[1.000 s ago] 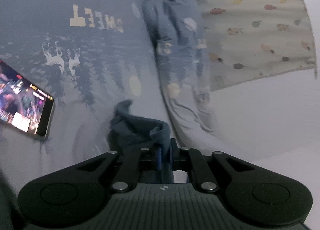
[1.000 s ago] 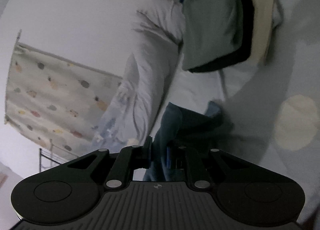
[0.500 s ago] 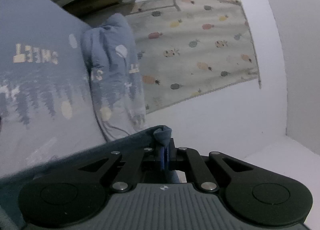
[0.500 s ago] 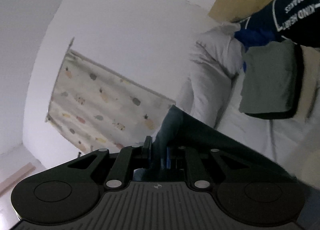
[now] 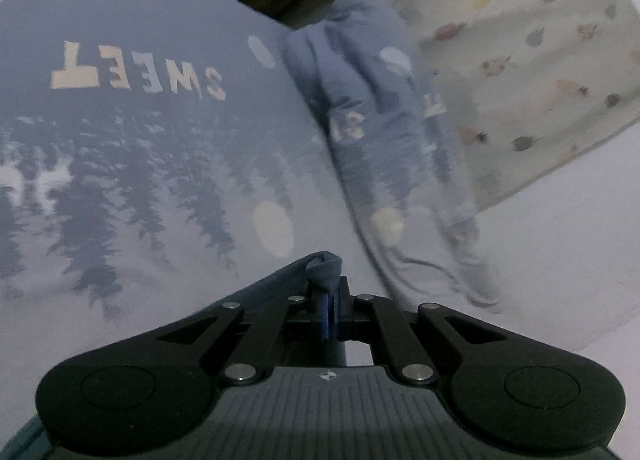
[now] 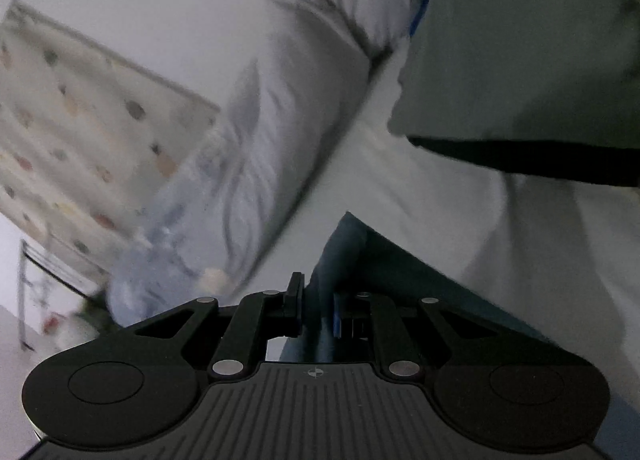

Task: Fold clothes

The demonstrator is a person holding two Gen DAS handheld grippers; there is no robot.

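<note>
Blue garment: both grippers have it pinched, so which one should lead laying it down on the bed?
Left, probably. The left gripper holds the blue garment over open bedspread; the right gripper faces folded clothes.

Bed [image 5: 132,164], spread with a grey-blue cover printed with dark trees, pale dots and the word "SWEET". Along its far edge, a bunched roll of the same bedding [image 5: 372,108]. In the right wrist view, a stack of folded clothes [image 6: 528,60], grey over dark, lying on the bed.
</note>
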